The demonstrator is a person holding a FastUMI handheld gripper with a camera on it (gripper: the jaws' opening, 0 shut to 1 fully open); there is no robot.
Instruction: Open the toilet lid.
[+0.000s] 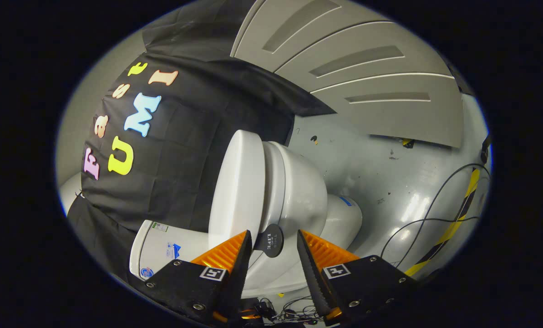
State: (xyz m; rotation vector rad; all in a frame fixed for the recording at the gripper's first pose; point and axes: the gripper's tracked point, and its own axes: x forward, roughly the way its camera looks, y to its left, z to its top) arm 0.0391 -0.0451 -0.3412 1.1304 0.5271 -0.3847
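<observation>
- Tongs (273, 248) sat at the bottom centre of the frame, fingers spread with a clear gap, pinching nothing.
- At lower left, the tank (162, 248) lay against the black wall cloth (185, 150), partly hidden behind the left finger.
- Just right of it, in the middle of the frame, the lid (237, 191) showed as a broad white oval. The whole view was rolled over, so up and down were hard to read.
- A narrow gap seemed to part the lid from the seat and bowl (298, 191) on its right; the lid leaned toward the tank side.
- By my reading the lid was already lifted off the seat, perhaps most of the way, with the rest of the swing back to the tank left to do, or done. I could not tell whether it rested on the tank.
- Between the fingertips a small dark round tab (271, 241) hung at the lid's near edge; neither finger clearly touched it.
- The hinge was hidden, and the bowl's inside could not be seen.
- At right, the grey floor (389, 191) carried loose cables (428, 214) and a striped tape line (458, 218), both cut off at the edge.
</observation>
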